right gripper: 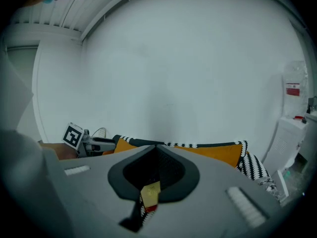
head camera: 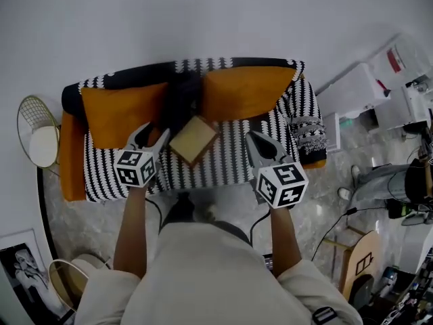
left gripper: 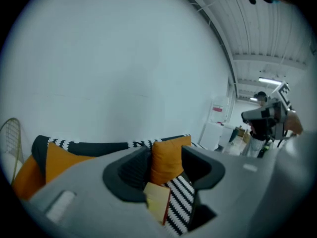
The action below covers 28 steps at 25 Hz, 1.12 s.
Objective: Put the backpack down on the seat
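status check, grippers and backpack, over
Left hand-held gripper open, empty; right hand-held gripper shut, empty. Backpack on sofa between cushions. Tan book in front.

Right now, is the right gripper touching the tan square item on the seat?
Apart. The head view shows bare striped seat cover between the right gripper and the tan square item.

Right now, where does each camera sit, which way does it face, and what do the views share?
Head view: on the person's head, facing steeply down at the sofa; both forearms, the left gripper and the right gripper show.
Left gripper view: rides the left gripper, looking along its parted jaws at the sofa; the right gripper shows far right.
Right gripper view: rides the right gripper, facing sofa and wall; the left gripper shows at left.
Shared: all three show the tan flat object on the sofa.
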Each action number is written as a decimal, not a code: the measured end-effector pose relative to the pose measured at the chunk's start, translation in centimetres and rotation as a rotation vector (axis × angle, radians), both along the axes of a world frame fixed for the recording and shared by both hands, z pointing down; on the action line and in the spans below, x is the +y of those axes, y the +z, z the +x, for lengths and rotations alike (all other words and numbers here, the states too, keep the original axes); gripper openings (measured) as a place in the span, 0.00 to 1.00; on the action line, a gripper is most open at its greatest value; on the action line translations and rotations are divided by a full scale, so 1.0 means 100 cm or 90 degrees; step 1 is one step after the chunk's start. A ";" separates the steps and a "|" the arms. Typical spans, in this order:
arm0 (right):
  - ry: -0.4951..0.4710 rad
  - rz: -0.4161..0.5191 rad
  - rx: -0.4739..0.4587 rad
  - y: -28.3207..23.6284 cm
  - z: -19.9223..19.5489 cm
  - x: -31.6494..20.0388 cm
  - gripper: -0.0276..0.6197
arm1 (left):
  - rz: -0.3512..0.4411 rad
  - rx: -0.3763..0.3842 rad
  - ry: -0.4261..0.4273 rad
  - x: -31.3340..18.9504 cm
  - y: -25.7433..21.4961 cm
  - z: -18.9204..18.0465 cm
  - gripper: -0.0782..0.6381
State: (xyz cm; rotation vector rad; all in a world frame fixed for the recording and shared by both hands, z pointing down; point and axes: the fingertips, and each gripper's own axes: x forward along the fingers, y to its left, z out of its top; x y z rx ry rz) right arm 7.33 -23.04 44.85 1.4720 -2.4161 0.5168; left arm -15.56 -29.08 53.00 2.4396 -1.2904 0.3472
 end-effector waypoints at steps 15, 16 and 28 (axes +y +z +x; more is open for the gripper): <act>-0.014 0.070 0.007 -0.048 0.026 0.079 0.05 | 0.131 0.010 -0.008 0.104 -0.093 0.026 0.25; -0.017 0.074 0.006 -0.050 0.025 0.084 0.05 | 0.141 0.018 -0.013 0.111 -0.100 0.026 0.24; -0.087 0.144 0.068 -0.092 0.003 0.123 0.05 | 0.240 -0.011 -0.022 0.183 -0.174 0.033 0.11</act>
